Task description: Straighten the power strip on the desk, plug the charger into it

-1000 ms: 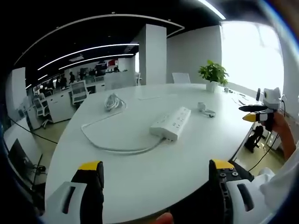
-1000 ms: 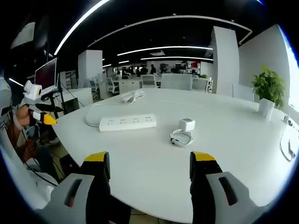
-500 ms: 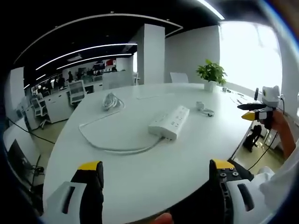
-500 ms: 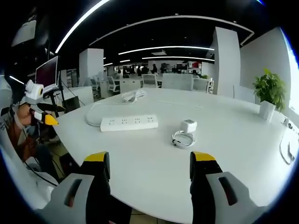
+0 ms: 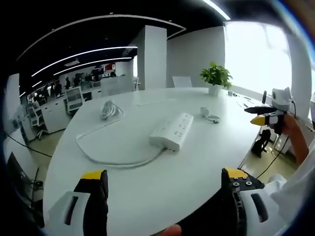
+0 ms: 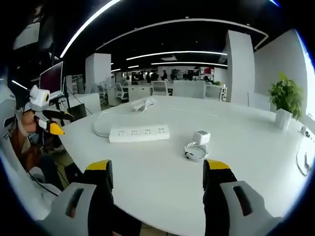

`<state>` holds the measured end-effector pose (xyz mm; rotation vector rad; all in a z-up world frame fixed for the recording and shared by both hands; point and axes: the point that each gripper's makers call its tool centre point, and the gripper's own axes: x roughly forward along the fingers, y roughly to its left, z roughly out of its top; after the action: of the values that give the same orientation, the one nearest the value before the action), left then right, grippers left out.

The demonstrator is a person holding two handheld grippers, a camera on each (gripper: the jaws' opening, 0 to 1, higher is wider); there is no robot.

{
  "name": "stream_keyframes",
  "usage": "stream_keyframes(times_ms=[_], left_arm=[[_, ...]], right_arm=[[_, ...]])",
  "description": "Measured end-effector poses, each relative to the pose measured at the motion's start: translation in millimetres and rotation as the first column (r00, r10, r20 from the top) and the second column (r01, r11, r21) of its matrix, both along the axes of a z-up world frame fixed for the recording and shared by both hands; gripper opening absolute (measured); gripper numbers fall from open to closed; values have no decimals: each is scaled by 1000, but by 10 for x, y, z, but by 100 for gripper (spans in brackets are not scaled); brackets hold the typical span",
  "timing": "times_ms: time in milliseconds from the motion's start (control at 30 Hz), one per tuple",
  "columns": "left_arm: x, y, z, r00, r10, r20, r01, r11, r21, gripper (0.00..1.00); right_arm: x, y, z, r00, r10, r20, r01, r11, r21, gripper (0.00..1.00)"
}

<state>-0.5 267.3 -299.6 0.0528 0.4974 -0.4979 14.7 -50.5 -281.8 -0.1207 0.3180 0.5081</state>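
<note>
A white power strip (image 5: 172,131) lies on the round white desk (image 5: 128,177), its cord (image 5: 98,155) looping left toward a coiled bundle (image 5: 108,108). In the right gripper view the power strip (image 6: 139,132) lies left of a white charger (image 6: 201,137) with its coiled cable (image 6: 195,152). The charger (image 5: 204,111) is small beyond the strip in the left gripper view. My left gripper (image 5: 162,184) is open over the near desk edge, holding nothing. My right gripper (image 6: 156,172) is open too, short of the charger. The right gripper (image 5: 266,114) enters the left gripper view at the right; the left gripper (image 6: 47,122) enters the right gripper view at the left.
A potted plant (image 5: 214,77) stands at the desk's far side, also the potted plant (image 6: 284,98) at the right. More cables (image 6: 304,156) lie at the right edge. Office chairs (image 6: 159,88) and desks stand behind. A person's hand (image 5: 294,132) holds the right gripper.
Both views have shifted slightly as the hands moved; the power strip and charger lie where they were. Both grippers stay open.
</note>
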Motion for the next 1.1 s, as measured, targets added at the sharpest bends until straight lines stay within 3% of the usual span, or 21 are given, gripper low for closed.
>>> stream_keyframes(times_ms=[267, 400, 433, 600, 800, 933, 1100], left_arm=[[112, -92, -51, 1000, -29, -2, 29, 1000, 11, 96], [211, -173, -106, 998, -66, -10, 66, 997, 27, 96], [241, -196, -116, 997, -76, -11, 77, 996, 34, 96], [472, -385, -98, 990, -144, -3, 144, 989, 45, 96], [837, -688, -88, 968, -251, -13, 251, 965, 77, 96], [1044, -826, -144, 958, -285, -27, 286, 953, 98, 96], [1133, -898, -183, 953, -301, -39, 303, 947, 106, 96]], right_arm=[[18, 15, -14, 1000, 1, -4, -1, 999, -53, 79], [65, -26, -19, 999, -42, -5, 42, 998, -56, 97], [40, 14, -29, 1000, -7, -15, 6, 998, -57, 96], [64, 8, -61, 999, -15, -30, 13, 997, -80, 97], [76, 24, -39, 1000, -11, -21, 10, 997, -79, 97], [96, 13, -80, 999, -17, -28, 15, 996, -85, 97], [114, 3, -111, 999, -20, -35, 17, 997, -76, 97]])
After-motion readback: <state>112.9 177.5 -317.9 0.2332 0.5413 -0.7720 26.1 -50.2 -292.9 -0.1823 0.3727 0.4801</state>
